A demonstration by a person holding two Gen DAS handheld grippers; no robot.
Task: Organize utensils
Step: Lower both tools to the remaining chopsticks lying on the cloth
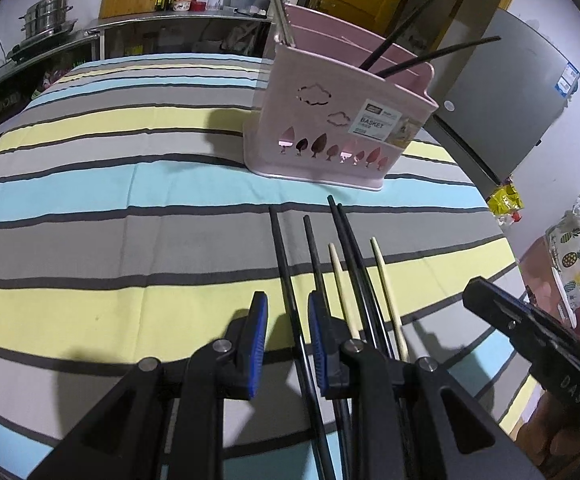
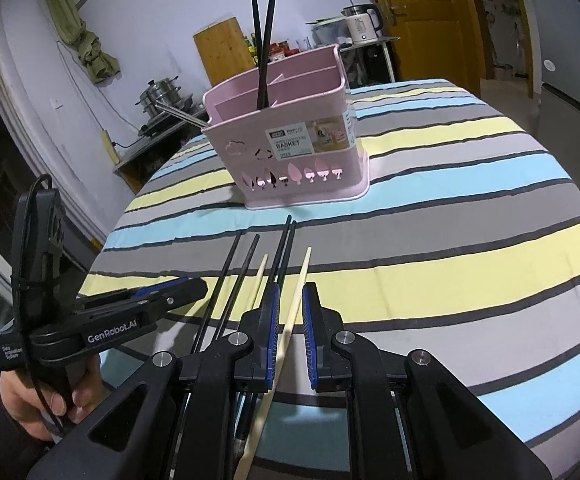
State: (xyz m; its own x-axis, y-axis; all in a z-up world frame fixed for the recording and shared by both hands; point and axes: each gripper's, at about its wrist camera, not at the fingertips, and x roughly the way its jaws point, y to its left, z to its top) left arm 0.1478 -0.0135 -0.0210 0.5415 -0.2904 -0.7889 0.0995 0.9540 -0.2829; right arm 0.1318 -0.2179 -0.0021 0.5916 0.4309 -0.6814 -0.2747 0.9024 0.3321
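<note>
A pink utensil basket (image 1: 330, 128) stands on the striped tablecloth, also in the right wrist view (image 2: 290, 152). It holds two black chopsticks (image 2: 263, 52) and metal chopsticks (image 1: 277, 8). Several loose chopsticks lie in front of it: black ones (image 1: 346, 248) and two pale wooden ones (image 1: 386, 284). My left gripper (image 1: 287, 344) is open, with a black chopstick (image 1: 283, 264) lying between its fingers. My right gripper (image 2: 290, 332) is open, with a wooden chopstick (image 2: 300, 284) between its fingers. The left gripper also shows in the right wrist view (image 2: 173, 292).
The striped tablecloth (image 1: 109, 200) covers a round table. A steel counter with pots (image 1: 45, 16) and bottles runs behind. A grey fridge (image 1: 502, 112) stands to the right. A kettle (image 2: 362, 22) and yellow door (image 2: 418, 12) are at the back.
</note>
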